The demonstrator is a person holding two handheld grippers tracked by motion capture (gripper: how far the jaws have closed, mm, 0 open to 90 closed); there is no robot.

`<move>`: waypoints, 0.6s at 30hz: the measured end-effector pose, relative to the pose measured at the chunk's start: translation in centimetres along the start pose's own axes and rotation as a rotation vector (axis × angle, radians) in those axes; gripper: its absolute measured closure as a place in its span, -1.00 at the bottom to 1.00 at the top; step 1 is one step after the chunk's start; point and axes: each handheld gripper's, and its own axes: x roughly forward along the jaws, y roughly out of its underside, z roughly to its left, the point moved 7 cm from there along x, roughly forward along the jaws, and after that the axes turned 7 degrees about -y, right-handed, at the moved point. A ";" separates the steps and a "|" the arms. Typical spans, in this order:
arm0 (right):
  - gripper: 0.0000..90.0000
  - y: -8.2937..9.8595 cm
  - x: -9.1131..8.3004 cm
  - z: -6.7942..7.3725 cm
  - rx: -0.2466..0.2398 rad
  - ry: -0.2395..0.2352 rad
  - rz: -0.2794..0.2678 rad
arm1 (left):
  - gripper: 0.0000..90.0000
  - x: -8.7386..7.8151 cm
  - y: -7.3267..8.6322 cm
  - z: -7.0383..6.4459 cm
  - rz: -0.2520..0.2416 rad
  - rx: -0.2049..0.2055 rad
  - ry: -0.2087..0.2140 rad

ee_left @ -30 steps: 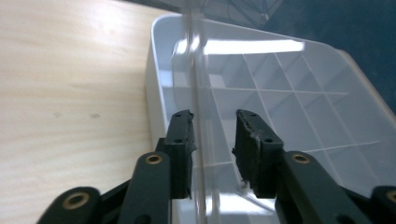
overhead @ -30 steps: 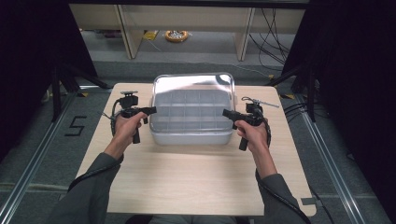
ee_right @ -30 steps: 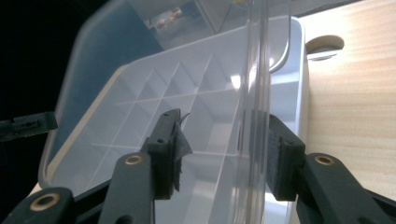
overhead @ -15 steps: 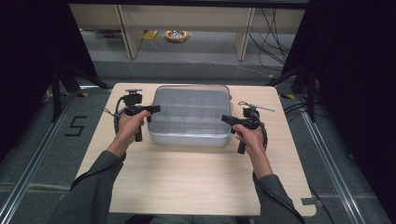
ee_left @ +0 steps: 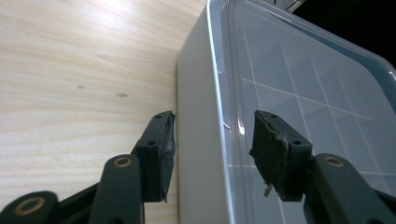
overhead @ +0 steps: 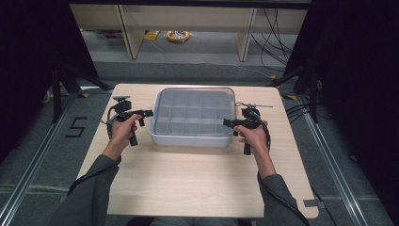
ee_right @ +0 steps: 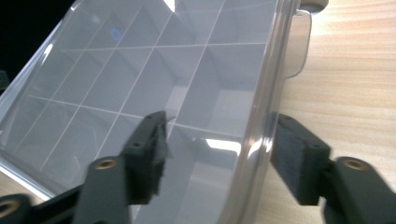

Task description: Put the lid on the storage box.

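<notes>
A clear plastic organiser box (overhead: 193,117) with a grid of compartments lies flat at the back middle of the wooden table (overhead: 188,183), its lid down. My left gripper (overhead: 147,113) is at the box's left edge. In the left gripper view the gripper (ee_left: 212,133) is open, its jaws straddling the rim of the box (ee_left: 299,84) without pressing it. My right gripper (overhead: 227,123) reaches the box's right front edge. It (ee_right: 219,140) is open too, one jaw over the lid of the box (ee_right: 140,70) and one outside the rim.
A latch tab (ee_right: 299,42) sticks out on the box's side. Bare tabletop lies in front of the box. Behind the table stand shelf frames and a coil (overhead: 178,36) on the floor. Tripod legs and cables flank the table; a "5" (overhead: 75,127) marks the floor at left.
The lid, tilted up and shiny a second ago, has come down flat onto the box. Both grippers have lowered with it at the box's sides.
</notes>
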 end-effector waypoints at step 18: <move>0.43 -3.2 -1.4 -3.3 0.054 0.053 -0.139 | 0.06 0.1 -0.7 -1.2 -0.025 0.001 0.008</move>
